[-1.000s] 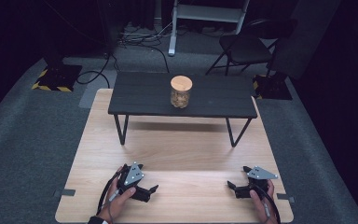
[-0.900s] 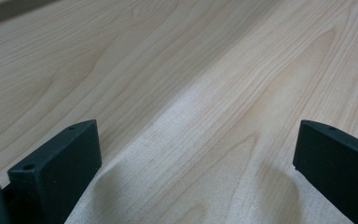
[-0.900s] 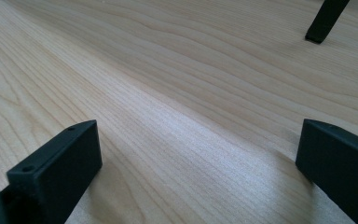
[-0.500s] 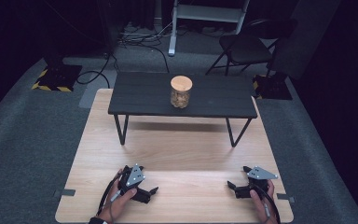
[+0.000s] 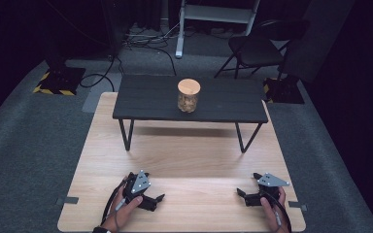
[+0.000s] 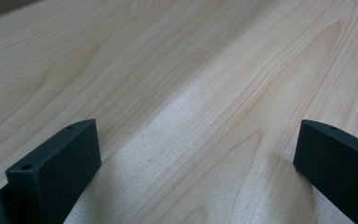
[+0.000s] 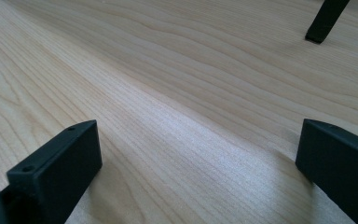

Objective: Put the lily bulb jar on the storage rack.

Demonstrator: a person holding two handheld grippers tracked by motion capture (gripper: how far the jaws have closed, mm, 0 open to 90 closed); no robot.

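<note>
Dim studio, grey carpet; pale wooden board (image 5: pixel 184 165) carries low black table (image 5: pixel 223 102). Clear glass jar with wooden lid (image 5: pixel 188 95) upright mid-table, reachable. Your left gripper (image 5: pixel 156 200) and right gripper (image 5: pixel 243 195) rest well short of jar, jaws spread, empty: ready stance.

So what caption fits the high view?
Two open grippers, left and right, rest on a wooden board before a jar.

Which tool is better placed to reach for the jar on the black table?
Probably the left tool. The jar stands slightly left of the black table's middle, nearer its side than the right tool. Both rest open on the wooden board, so the advantage is small.
</note>
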